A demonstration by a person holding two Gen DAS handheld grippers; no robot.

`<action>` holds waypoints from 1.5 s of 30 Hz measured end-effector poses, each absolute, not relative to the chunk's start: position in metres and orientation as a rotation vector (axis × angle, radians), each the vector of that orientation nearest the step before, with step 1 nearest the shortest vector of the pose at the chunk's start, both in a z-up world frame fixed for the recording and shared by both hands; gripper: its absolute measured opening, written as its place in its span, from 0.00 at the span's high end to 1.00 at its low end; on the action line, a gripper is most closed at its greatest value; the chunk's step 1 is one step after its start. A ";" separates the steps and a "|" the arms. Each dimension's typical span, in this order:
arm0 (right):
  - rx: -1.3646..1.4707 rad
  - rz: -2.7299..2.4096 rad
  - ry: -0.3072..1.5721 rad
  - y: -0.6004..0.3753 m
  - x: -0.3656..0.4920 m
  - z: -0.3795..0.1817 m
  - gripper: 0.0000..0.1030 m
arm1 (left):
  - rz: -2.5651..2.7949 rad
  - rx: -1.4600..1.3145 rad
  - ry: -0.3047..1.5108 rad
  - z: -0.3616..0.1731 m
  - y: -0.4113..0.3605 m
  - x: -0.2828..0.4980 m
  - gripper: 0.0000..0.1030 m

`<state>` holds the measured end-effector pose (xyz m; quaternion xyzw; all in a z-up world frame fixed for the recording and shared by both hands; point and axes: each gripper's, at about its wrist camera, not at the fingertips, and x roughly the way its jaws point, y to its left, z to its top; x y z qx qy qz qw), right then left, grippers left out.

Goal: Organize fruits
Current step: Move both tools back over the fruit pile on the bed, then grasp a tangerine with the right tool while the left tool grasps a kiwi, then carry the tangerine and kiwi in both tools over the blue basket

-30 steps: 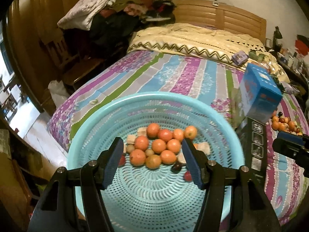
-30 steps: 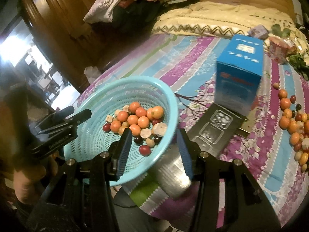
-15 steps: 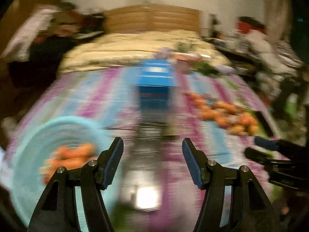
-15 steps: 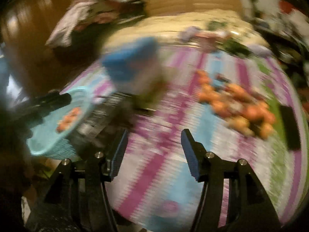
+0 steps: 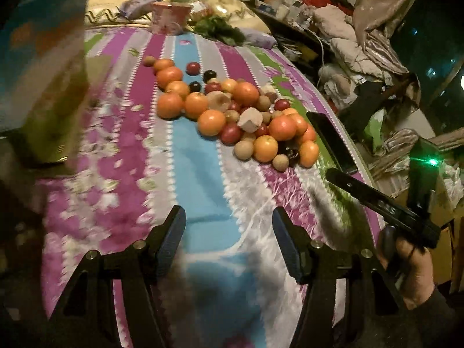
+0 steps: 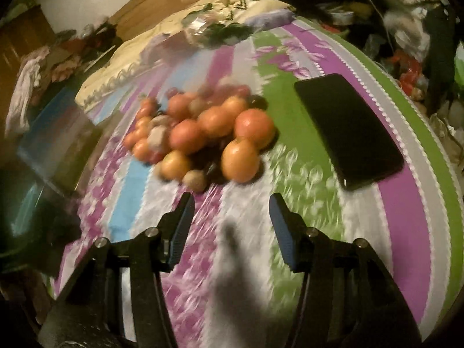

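Fruit pile (image 5: 235, 110) loose on bed (image 5: 200, 174), on striped purple/blue/green sheet, no container under it: round oranges, small dark red ones, few tan lumpy bits. Blue box (image 5: 37, 66) at left edge, blurred and cut off, contents not visible. Black phone (image 6: 348, 130) flat, just right of pile. Left hand-held gripper (image 5: 229, 246) jaws wide apart, nothing between, above bare sheet short of pile. Right hand-held gripper (image 6: 232, 226) same, spread and empty, near pile's front edge. Right wrist view smeared, small fruit hard to tell apart.
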<state>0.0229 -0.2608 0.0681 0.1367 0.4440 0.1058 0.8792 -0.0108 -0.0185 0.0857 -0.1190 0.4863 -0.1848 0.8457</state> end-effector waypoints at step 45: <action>0.201 0.262 0.843 -0.234 0.030 0.107 0.65 | -0.333 -0.139 0.791 0.109 -0.043 0.018 0.75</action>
